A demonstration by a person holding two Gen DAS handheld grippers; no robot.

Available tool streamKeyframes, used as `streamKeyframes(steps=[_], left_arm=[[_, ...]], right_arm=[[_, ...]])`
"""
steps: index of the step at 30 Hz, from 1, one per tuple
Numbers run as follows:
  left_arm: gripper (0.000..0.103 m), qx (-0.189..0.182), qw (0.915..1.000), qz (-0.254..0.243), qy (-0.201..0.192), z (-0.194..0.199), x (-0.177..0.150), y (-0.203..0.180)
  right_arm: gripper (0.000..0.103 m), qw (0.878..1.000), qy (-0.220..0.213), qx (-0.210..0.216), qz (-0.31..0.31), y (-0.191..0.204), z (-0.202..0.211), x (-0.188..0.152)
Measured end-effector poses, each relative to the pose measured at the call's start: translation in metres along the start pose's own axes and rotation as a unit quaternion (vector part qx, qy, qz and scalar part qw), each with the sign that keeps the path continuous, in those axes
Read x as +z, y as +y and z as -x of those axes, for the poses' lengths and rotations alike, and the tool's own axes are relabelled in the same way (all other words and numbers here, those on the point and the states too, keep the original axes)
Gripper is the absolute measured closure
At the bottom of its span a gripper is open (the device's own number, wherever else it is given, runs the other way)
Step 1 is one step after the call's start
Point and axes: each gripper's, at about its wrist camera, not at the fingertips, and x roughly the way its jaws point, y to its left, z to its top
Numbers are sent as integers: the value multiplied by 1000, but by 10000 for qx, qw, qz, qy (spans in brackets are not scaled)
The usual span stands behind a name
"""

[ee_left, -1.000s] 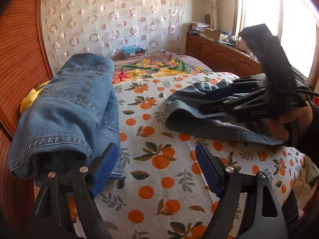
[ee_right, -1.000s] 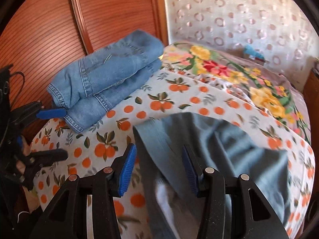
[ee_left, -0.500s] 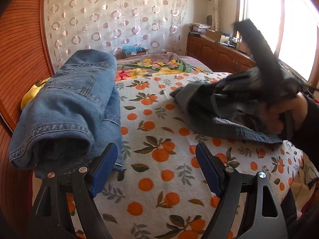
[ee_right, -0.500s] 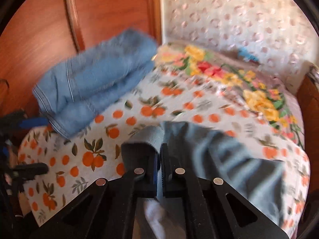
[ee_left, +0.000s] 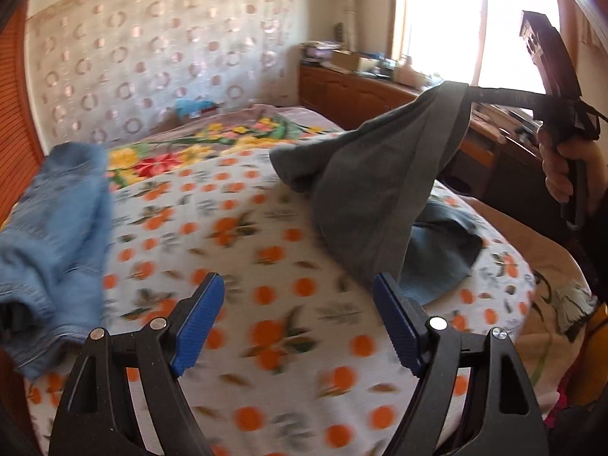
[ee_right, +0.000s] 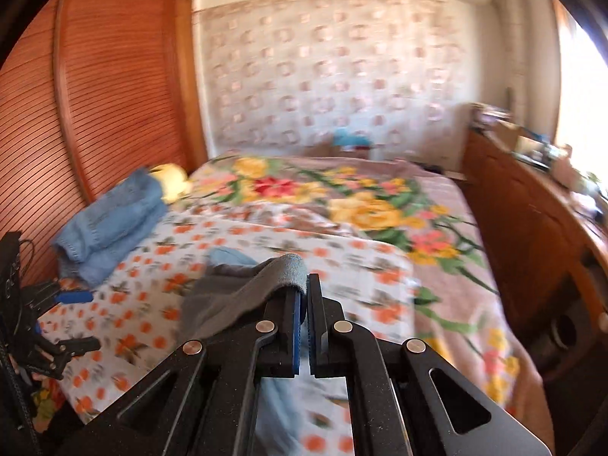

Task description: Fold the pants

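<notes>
Grey pants [ee_left: 376,190] hang by their waistband from my right gripper [ee_left: 469,89], lifted above the orange-print sheet [ee_left: 235,250]; their lower part still drapes on the bed. In the right wrist view the right gripper [ee_right: 303,296] is shut on the grey waistband [ee_right: 281,269]. My left gripper [ee_left: 298,319] is open and empty, low over the sheet, just left of the hanging cloth. It also shows at the left edge of the right wrist view [ee_right: 72,319].
Folded blue jeans [ee_left: 53,235] lie at the bed's left side by the wooden slatted panel [ee_right: 95,95]. A floral blanket [ee_right: 342,197] covers the far bed. A wooden cabinet [ee_left: 361,95] with clutter runs along the right under the window.
My right gripper closed on the grey waistband and raised the pants up and to the right off the bed. The left gripper stayed open and shifted a little right.
</notes>
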Motion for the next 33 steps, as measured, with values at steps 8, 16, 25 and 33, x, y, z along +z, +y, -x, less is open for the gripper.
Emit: streamKeyframes(steps=[8, 16, 25, 33], left_arm=[[22, -400, 9980, -320, 369, -38, 5, -60], [52, -401, 9967, -309, 638, -63, -5, -76], [98, -594, 9973, 62, 432, -55, -1, -56], [100, -136, 9997, 64, -182, -8, 31, -17]], right_arm=[[100, 9988, 59, -415, -258, -34, 34, -43], [100, 9987, 2, -368, -359, -23, 48, -24], [100, 9991, -122, -257, -319, -18, 41, -18], [100, 9996, -282, -24, -82, 1, 39, 3]])
